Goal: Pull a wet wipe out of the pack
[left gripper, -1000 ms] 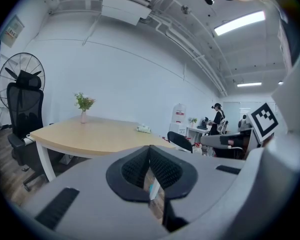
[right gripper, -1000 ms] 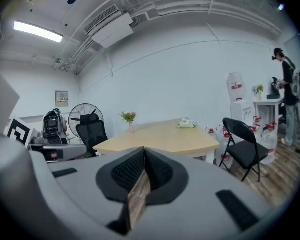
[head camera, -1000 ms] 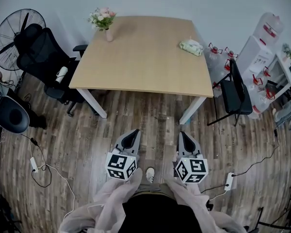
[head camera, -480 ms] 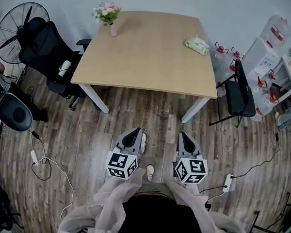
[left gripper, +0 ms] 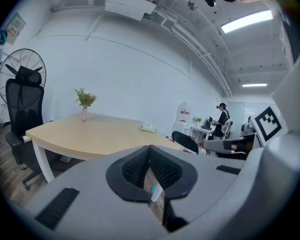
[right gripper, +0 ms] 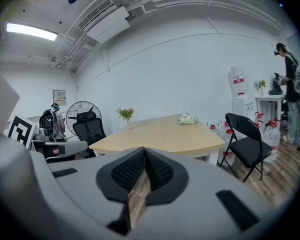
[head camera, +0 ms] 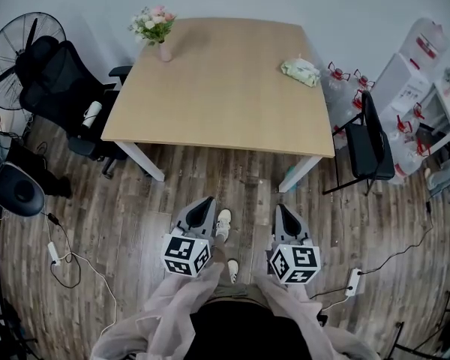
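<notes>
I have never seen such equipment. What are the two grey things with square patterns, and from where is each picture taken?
There is no robot: a person holds a grey plastic gripper in each hand, the left gripper and the right gripper. The patterned cubes are parts of them. The view from above comes from a camera on the person's head; the other two come from cameras riding on each gripper, looking along its fingers. On the light wooden table stand a pink vase of flowers and a pale green pack of wet wipes. Both grippers' fingers are closed on nothing, and the table is not yet reached.
</notes>
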`<act>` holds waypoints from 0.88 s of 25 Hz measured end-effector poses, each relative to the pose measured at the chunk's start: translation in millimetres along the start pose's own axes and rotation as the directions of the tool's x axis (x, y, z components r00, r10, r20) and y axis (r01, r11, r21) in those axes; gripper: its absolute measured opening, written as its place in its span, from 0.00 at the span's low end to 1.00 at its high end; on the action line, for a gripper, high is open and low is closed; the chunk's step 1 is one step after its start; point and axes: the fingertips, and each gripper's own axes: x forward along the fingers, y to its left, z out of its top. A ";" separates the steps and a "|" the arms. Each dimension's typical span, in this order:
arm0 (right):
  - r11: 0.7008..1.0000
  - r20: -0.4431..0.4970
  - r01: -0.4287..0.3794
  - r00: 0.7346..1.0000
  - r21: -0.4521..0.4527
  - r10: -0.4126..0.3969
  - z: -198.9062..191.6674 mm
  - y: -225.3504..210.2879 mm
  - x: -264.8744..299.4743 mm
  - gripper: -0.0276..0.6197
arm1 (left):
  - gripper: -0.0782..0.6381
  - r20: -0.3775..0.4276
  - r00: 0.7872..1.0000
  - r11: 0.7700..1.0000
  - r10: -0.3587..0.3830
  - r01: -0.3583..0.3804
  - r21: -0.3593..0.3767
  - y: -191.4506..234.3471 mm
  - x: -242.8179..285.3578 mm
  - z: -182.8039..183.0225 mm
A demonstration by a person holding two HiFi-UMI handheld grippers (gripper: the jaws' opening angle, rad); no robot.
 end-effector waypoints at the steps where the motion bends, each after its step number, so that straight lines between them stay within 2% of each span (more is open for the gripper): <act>1: 1.000 0.000 0.003 1.000 0.001 -0.003 2.0 -2.7 5.4 0.06 | 0.13 0.001 1.000 1.000 -0.002 0.002 0.001 2.0 6.4 2.3; 15: 0.999 -0.003 0.034 0.999 0.005 -0.034 47.2 -29.0 89.2 0.06 | 0.13 -0.003 0.999 0.999 -0.047 0.047 0.000 33.1 98.2 43.3; 22: 1.000 -0.007 0.023 1.000 -0.002 -0.023 68.6 -28.7 138.5 0.06 | 0.13 -0.008 0.999 0.999 -0.048 0.048 0.003 62.2 135.0 62.7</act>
